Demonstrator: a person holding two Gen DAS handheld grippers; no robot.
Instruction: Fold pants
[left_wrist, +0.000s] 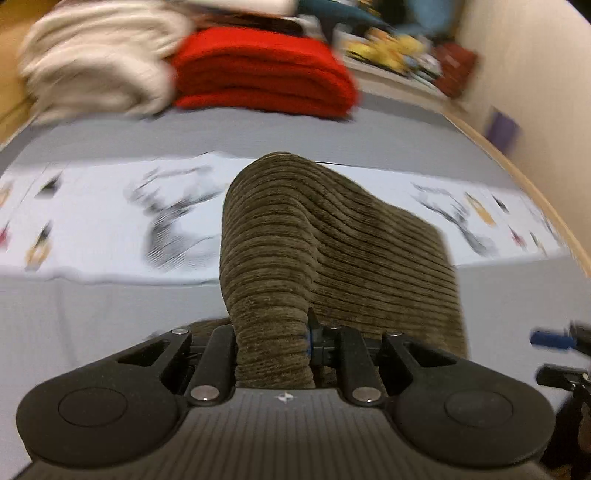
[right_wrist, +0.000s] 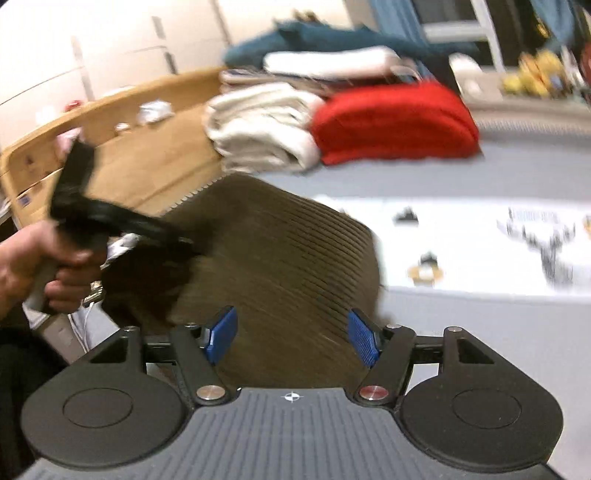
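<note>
**Left tongs pinched on the pants, right tongs spread**

The pants (left_wrist: 325, 251), made of brown ribbed corduroy, lay on the grey bed (left_wrist: 110, 314), partly over a white printed cloth (left_wrist: 110, 221) that stretched across the sheet. In the left wrist view, one bunched fold of the pants rose from the bed and ran straight into the left gripper (left_wrist: 273, 350), whose jaws were pressed together on that fold; the fabric filled the narrow gap between them and hid most of the blue pads. The rest of the pants spread flat to the right of the lifted fold.

In the right wrist view, the right gripper (right_wrist: 291, 336) had its jaws spread wide. Its blue pads (right_wrist: 221, 334) stood apart on either side of the pants, which lay between and beyond them without being pressed. At the left of that view, a hand (right_wrist: 48, 266) gripped the handle of the other tool, blurred and dark, against the edge of the pants.

Behind the pants, at the far side of the bed, sat a folded red blanket (left_wrist: 266, 74) with a cream blanket (left_wrist: 99, 62) touching it on the left. A wooden bed frame (right_wrist: 147, 155) curved along the edge.
</note>
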